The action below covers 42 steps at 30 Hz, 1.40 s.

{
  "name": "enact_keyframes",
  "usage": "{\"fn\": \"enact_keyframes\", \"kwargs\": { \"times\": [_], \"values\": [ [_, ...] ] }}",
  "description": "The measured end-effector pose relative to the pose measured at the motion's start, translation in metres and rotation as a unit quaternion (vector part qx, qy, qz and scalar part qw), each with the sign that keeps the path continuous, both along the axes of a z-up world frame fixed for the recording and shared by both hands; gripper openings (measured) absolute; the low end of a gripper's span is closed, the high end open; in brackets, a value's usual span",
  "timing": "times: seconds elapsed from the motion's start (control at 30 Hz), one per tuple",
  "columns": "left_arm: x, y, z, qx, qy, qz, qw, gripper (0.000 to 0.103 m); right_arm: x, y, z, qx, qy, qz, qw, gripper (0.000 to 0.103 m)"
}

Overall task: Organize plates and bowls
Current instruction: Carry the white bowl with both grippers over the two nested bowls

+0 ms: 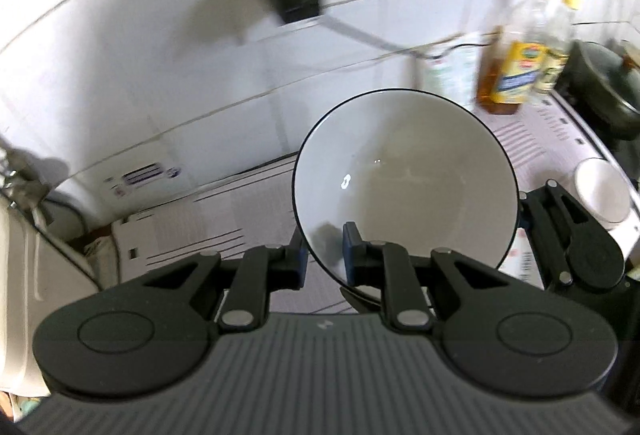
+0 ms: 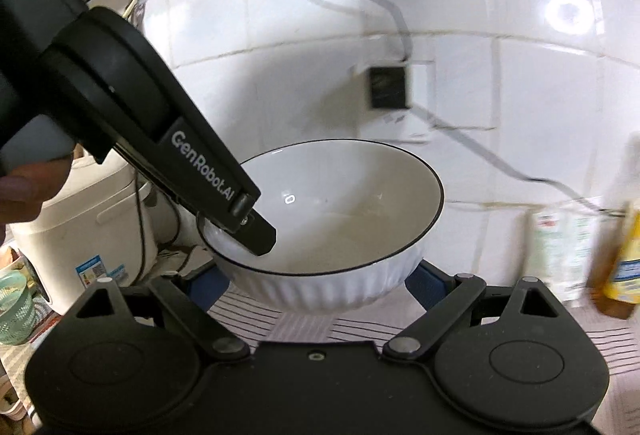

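Striped counter (image 1: pixel 224 219), oil bottles (image 1: pixel 514 75), cup (image 1: pixel 602 191)

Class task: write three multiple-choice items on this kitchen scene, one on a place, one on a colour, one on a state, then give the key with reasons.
1. Where is the left gripper gripping the bowl?
A. on its rim
B. under its base
C. nowhere

2. What colour is the bowl's rim line?
A. red
B. black
C. gold

3. What does the bowl hold?
A. soup
B. rice
C. nothing

Key: 1 A, one finger sits inside the rim and one outside; 2 B, a thin black line rings the white bowl; 3 C, its inside shows bare in both views.
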<state>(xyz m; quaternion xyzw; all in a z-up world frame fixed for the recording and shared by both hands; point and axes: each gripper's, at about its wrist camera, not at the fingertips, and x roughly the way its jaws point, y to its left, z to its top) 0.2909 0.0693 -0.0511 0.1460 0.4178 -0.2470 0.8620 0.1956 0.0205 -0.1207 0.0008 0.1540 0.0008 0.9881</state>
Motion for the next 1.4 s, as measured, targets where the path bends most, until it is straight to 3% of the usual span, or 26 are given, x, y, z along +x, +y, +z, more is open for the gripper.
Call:
{"fn": "enact_keyframes", "kwargs": {
  "times": [0.47, 0.7, 0.8, 1.1, 1.4],
  "values": [
    [-0.059, -0.132, 0.032, -0.023, 0.03, -0.077, 0.9963, 0.018, -0.09, -0.099, 0.033, -0.016, 0.016, -0.073, 0.997, 0.096],
    [-0.081, -0.194, 0.03, -0.017, 0.054, -0.101, 0.9932, 0.02, -0.125, -0.15, 0.038, -0.013, 0.038, -0.091, 0.995, 0.096],
    [-0.086, -0.221, 0.023, 0.005, 0.071, -0.108, 0.9916, 0.021, -0.138, -0.172, 0.03, 0.003, 0.042, -0.091, 0.995, 0.096],
    [-0.088, -0.287, -0.012, 0.013, 0.125, -0.101, 0.987, 0.021, -0.156, -0.234, 0.0, 0.033, 0.064, -0.106, 0.992, 0.096],
    [-0.076, -0.336, -0.052, 0.038, 0.183, -0.073, 0.9797, 0.021, -0.155, -0.28, -0.025, 0.054, 0.117, -0.098, 0.987, 0.096]
  ]
}}
